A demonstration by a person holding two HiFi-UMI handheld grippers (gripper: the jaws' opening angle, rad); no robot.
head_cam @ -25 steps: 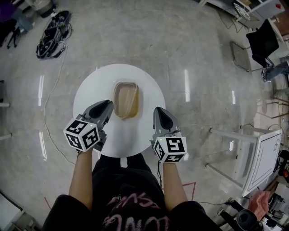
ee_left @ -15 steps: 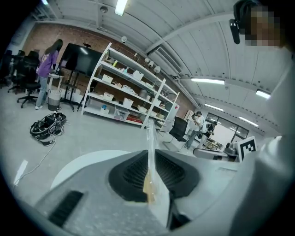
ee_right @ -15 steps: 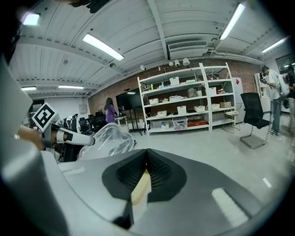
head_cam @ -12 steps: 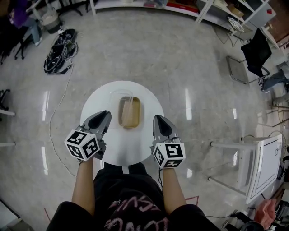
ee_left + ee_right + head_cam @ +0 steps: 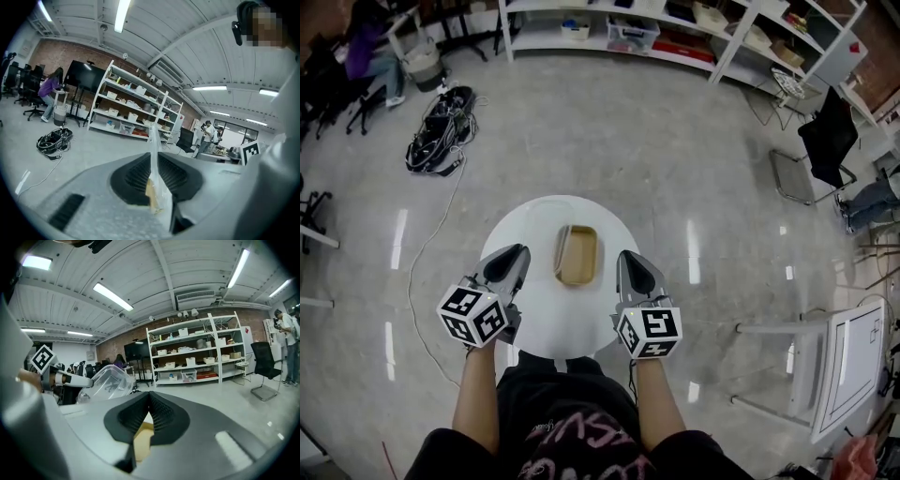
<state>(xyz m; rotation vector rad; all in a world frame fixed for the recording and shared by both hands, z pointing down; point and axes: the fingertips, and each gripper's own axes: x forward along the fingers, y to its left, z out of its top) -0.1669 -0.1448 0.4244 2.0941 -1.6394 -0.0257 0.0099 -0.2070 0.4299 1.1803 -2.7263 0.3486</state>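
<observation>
- Overhead, a pale polished floor (image 5: 675, 141) fills the head view, with white shelving (image 5: 712, 37) running along its far side.
- A black chair (image 5: 825, 136) stands at the right, well apart from the person, and a dark bundle of cables (image 5: 441, 131) lies on the floor at the far left.
- Closer in, a round white bench (image 5: 562, 323) sits directly in front of the person, both forearms reaching over its near rim.
- A tan tray (image 5: 577, 255) rests flat near the middle of the bench, between the two grippers and touching neither in the head view.
- A clear plastic cover (image 5: 108, 383) shows in the right gripper view, held up just beside the left arm; it is hard to make out from above.
- The left gripper (image 5: 512, 255) is left of the tray, its tongs pinching a thin upright edge of the clear plastic cover.
- The right gripper (image 5: 630, 258) is right of the tray, its tongs pressed together at the tips with nothing gripped between them.
</observation>
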